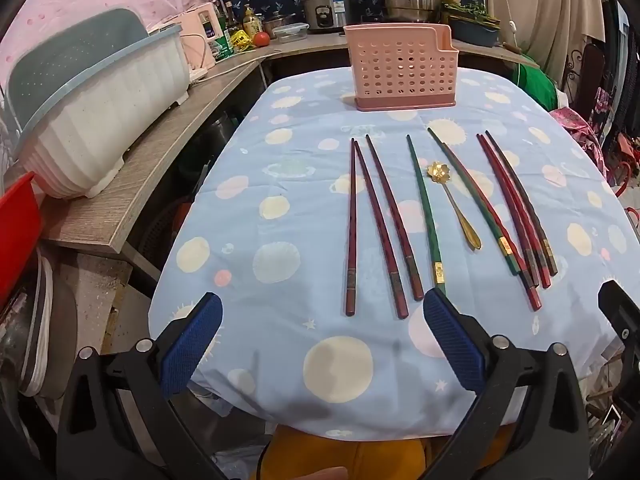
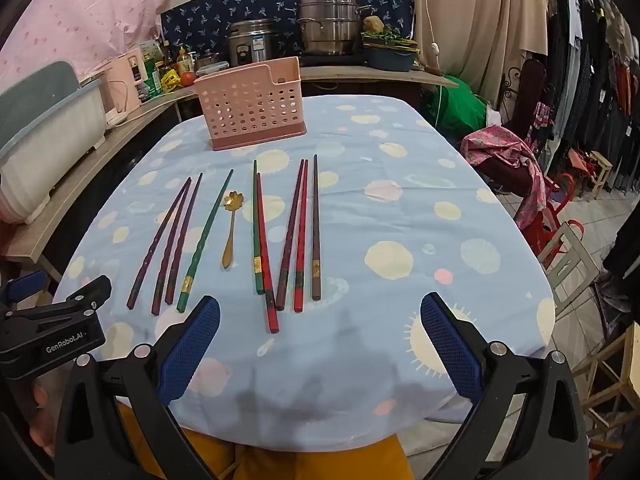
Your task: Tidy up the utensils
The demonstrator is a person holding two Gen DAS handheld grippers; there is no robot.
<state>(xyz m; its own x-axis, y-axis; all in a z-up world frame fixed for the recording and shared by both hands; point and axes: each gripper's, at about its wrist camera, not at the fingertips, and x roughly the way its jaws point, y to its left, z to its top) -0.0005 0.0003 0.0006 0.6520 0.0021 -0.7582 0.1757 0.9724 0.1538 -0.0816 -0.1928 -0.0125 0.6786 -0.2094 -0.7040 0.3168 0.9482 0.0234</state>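
A pink perforated utensil holder [image 1: 401, 67] [image 2: 253, 106] stands upright at the far end of the table. Nearer me lie several chopsticks in a row: dark red ones [image 1: 376, 220] [image 2: 170, 240], green ones [image 1: 426, 216] [image 2: 204, 236], and red and dark ones [image 1: 516, 208] [image 2: 298, 236]. A small gold spoon [image 1: 454, 204] [image 2: 231, 230] with a flower bowl lies among them. My left gripper [image 1: 322, 316] hovers open over the near edge, short of the dark red chopsticks. Just as wide open is my right gripper [image 2: 320, 316], with nothing between its fingers, near the red chopsticks' ends.
The table wears a blue cloth with pale circles [image 1: 280, 216] [image 2: 400, 208]. A white dish-drainer tub [image 1: 100, 112] sits on a wooden counter [image 1: 132, 192] to the left. Pots and bottles stand behind. Chairs and hanging clothes [image 2: 568, 128] fill the right side.
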